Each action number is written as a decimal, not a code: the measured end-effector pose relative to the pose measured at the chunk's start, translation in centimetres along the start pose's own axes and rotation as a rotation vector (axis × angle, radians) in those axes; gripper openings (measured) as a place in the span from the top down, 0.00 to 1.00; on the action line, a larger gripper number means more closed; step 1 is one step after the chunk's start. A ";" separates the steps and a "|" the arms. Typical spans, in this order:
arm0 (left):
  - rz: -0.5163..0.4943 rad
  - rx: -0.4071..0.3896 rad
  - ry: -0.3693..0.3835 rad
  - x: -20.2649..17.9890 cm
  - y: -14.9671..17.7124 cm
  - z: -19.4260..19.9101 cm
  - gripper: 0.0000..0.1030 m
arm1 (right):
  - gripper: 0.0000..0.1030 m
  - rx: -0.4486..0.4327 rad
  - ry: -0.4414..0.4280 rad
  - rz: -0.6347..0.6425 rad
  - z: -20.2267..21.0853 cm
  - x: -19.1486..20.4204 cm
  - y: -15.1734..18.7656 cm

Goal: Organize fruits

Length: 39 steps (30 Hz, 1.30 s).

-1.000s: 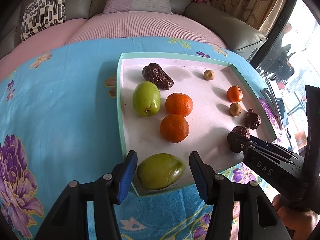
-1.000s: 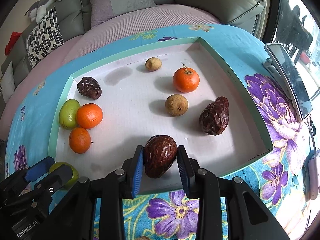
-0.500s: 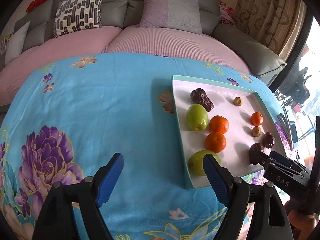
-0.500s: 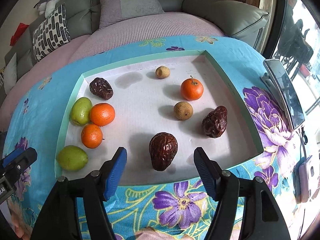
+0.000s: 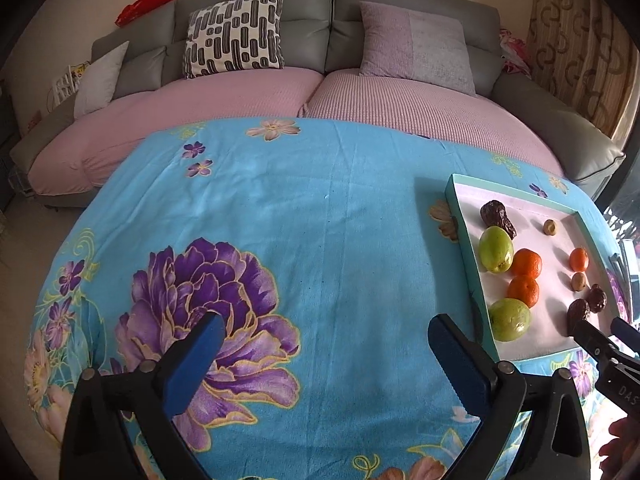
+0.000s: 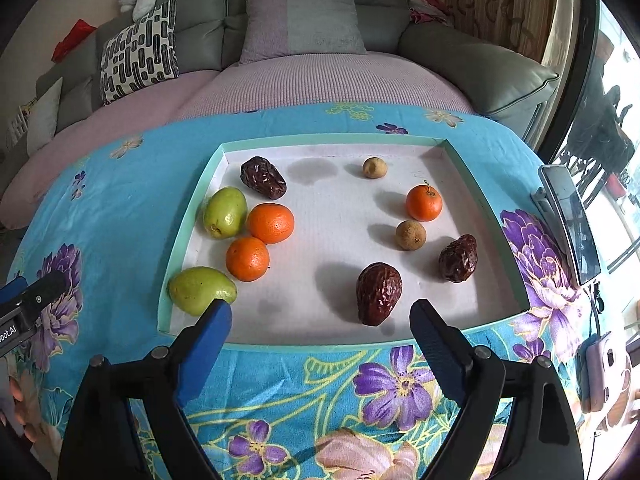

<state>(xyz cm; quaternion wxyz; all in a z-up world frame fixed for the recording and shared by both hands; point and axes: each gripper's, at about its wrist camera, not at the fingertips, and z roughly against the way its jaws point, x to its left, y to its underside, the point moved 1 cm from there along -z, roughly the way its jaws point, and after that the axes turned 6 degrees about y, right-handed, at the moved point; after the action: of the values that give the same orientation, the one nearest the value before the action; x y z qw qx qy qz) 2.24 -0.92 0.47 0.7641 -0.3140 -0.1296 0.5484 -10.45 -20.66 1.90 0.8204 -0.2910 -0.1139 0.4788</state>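
A shallow white tray with a teal rim point(image 6: 192, 216) point(image 5: 464, 236) lies on the flowered blue cloth. In it are two green fruits point(image 6: 201, 289) point(image 6: 225, 212), three oranges point(image 6: 247, 259) point(image 6: 270, 223) point(image 6: 424, 202), three dark wrinkled dates point(image 6: 378, 293) point(image 6: 458, 258) point(image 6: 263, 177) and two small brown fruits point(image 6: 410, 235) point(image 6: 375, 168). My right gripper point(image 6: 320, 334) stands open at the tray's near edge, nothing between its fingers. My left gripper point(image 5: 326, 350) is open over the bare cloth, left of the tray.
A phone on a stand point(image 6: 568, 220) is at the table's right edge, with a small white device point(image 6: 600, 368) below it. A grey and pink sofa with cushions point(image 5: 312, 92) runs behind the table. A hand point(image 5: 620, 452) shows at the lower right.
Both grippers opened and drew back. The right one let go of a date, which now lies in the tray. The left one left the green fruit in the tray corner and swung left.
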 end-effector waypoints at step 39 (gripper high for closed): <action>-0.052 0.065 -0.160 -0.7 1.1 -0.6 0.00 | 0.11 -0.023 -0.037 0.069 0.4 2.9 0.1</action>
<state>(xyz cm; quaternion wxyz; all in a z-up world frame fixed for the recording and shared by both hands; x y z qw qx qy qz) 1.49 -1.50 -0.59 0.7752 -0.2405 -0.1806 0.5556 -9.22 -18.01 1.85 0.7978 -0.2955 -0.1245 0.5105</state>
